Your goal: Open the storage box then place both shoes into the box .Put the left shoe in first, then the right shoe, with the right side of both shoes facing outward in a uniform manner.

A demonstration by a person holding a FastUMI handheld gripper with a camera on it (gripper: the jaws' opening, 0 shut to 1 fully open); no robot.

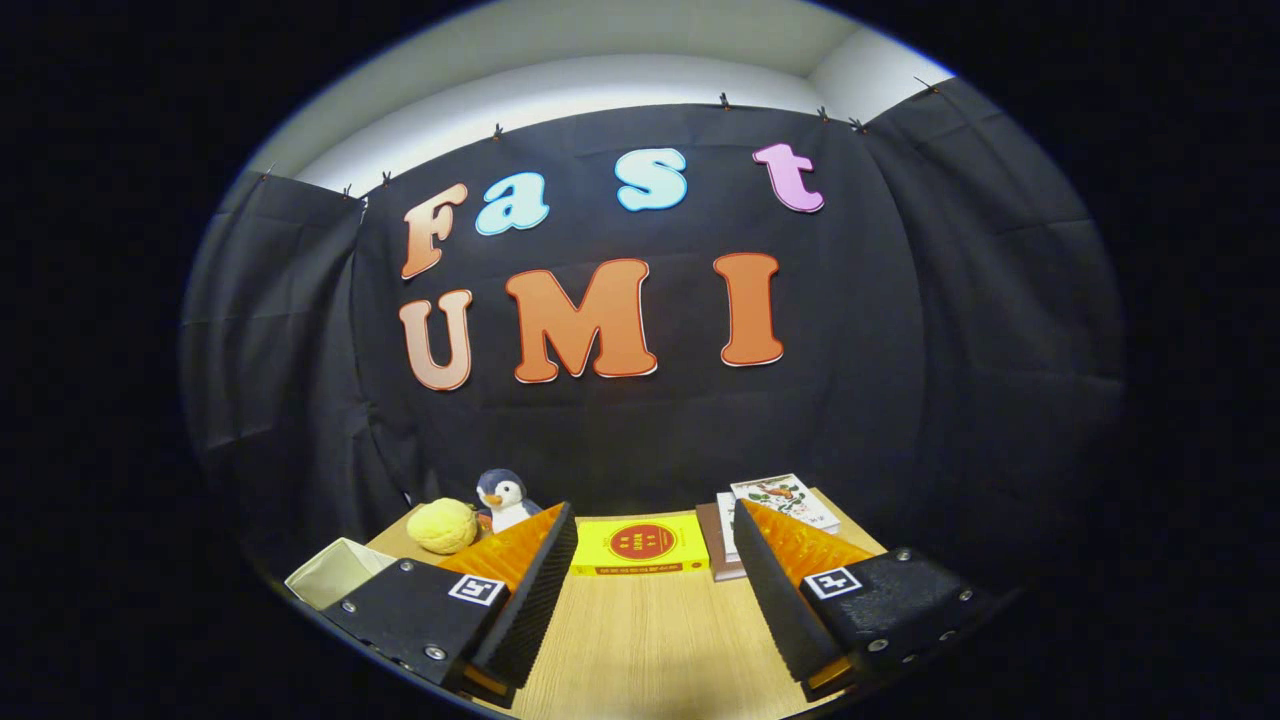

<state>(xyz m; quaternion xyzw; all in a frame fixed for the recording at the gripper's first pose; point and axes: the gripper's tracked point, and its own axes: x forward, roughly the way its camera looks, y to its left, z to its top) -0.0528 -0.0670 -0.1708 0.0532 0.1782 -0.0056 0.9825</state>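
Hovering over a wooden table (pixel 650 640), the gripper (pixel 655 575) has its fingers spread wide, pinching nothing. Storage box (pixel 335 572), pale fabric, open-topped, at 10 o'clock beside the left finger; contents hidden. At 12 o'clock: yellow book (pixel 640 545). At 11: penguin toy (pixel 503 498), yellow plush (pixel 443 525).

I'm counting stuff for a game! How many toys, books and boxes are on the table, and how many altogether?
Toys: 2, a yellow plush ball and a penguin
Books: 3, a yellow book and a stack of two books
Boxes: 1, a white box
Total: 6
The gripper is open over the table, holding nothing.
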